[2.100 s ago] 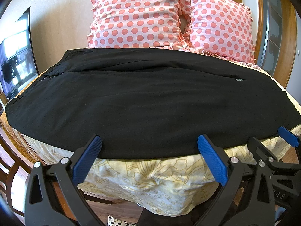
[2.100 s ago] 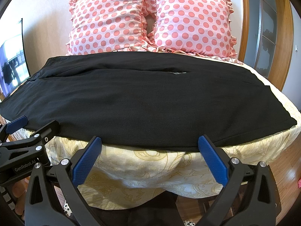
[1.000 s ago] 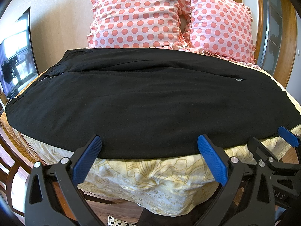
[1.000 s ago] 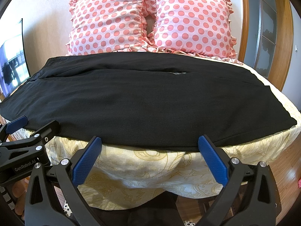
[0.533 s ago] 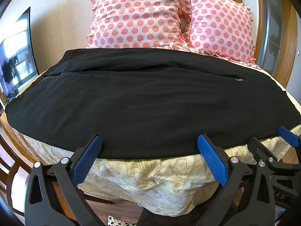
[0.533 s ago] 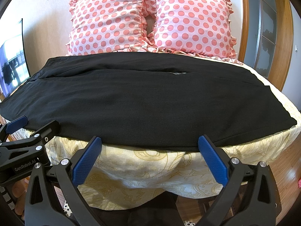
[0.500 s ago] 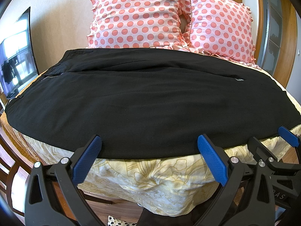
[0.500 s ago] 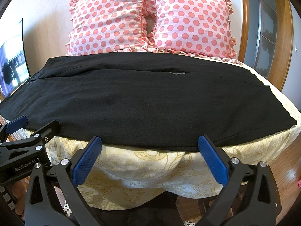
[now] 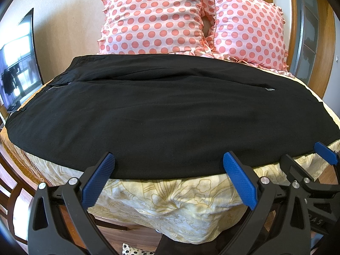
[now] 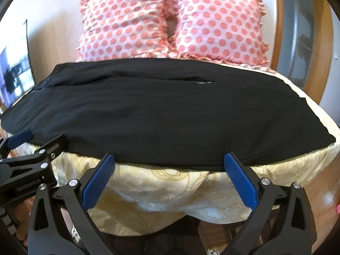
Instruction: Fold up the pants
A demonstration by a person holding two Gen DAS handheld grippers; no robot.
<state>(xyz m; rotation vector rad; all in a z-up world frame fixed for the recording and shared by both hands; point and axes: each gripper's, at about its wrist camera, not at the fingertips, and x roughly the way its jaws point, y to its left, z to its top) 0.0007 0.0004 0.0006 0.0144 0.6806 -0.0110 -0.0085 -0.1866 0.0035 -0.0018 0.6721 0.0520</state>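
Left wrist view. Black pants [image 9: 165, 114]: spread flat across the middle of the frame on the yellow patterned bedspread [image 9: 161, 199], near hem at the bed's front edge. Left gripper [image 9: 167, 170]: lower centre, blue fingers spread wide, holding nothing, tips level with the hem. Right gripper [image 9: 306, 170]: lower right, one blue tip visible. Two pink polka-dot pillows [image 9: 161, 19]: top of frame, just behind the pants' far edge.

Right wrist view. Pants [image 10: 161, 110]: centre, same lie; picture slightly blurred. Right gripper [image 10: 169, 167]: lower centre, fingers apart, empty. Left gripper [image 10: 29, 146]: lower left, also apart.

Risks, as judged:
- Fingers pinch bedspread together with hem, since the two lie touching at the edge; the cover would lift with the fold.
- Only the top layer caught; lower layer stays behind, fold skews.
- Uneven lift between the grippers; hem sags or slides off the front edge.
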